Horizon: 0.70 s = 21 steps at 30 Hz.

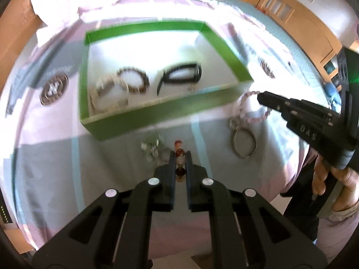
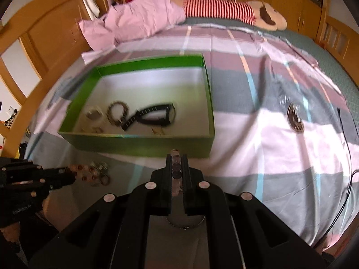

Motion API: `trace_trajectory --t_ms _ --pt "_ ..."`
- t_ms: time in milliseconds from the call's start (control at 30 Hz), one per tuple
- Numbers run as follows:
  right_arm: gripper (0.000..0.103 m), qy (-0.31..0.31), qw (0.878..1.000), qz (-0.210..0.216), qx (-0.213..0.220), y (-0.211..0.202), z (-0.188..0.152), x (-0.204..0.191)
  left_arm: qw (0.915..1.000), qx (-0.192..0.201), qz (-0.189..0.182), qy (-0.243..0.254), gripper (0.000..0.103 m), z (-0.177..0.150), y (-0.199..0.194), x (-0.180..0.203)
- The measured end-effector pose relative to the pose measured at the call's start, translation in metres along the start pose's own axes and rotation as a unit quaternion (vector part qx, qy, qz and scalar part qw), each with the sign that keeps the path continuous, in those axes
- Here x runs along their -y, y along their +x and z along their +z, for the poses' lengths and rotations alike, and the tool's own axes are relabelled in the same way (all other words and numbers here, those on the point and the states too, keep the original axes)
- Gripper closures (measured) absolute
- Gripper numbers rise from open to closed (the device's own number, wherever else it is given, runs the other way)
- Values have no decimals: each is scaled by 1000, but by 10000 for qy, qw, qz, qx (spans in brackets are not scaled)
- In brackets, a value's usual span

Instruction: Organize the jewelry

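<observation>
Left gripper (image 1: 180,157) clamped on amber bead bracelet (image 1: 180,152), right gripper (image 2: 176,159) clamped on pink bead bracelet (image 1: 243,103), both just before green box (image 2: 143,142) holding black watch (image 2: 154,114), on patchwork bedspread (image 2: 258,134).

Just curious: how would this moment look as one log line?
left gripper: shut on red bead bracelet | right gripper: shut on pink bead bracelet | green box: ahead

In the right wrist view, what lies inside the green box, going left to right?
Pale bracelet → brown beaded bracelet → black watch. All three sit at the near end of the green box; smaller pieces by its front wall are too blurred to place.
</observation>
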State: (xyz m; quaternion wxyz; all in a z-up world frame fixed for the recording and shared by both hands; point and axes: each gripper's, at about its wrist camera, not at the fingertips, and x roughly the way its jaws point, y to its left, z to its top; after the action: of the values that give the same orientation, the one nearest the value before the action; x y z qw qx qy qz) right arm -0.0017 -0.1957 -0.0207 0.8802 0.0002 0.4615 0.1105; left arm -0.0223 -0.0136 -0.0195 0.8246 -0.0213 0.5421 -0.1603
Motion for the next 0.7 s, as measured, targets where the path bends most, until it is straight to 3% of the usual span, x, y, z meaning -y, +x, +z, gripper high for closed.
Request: trace_trajectory --t_ms 233,533,700 --pt "95 -202 9995 50 228 -14 6 -11 9984 497 267 -17 95 22 -24 -2" --pt "95 -274 9993 101 230 -10 6 -15 9969 626 458 141 95 41 -20 6" --pt "95 -303 9993 135 196 -6 6 -17 9975 602 377 53 95 43 -10 -2"
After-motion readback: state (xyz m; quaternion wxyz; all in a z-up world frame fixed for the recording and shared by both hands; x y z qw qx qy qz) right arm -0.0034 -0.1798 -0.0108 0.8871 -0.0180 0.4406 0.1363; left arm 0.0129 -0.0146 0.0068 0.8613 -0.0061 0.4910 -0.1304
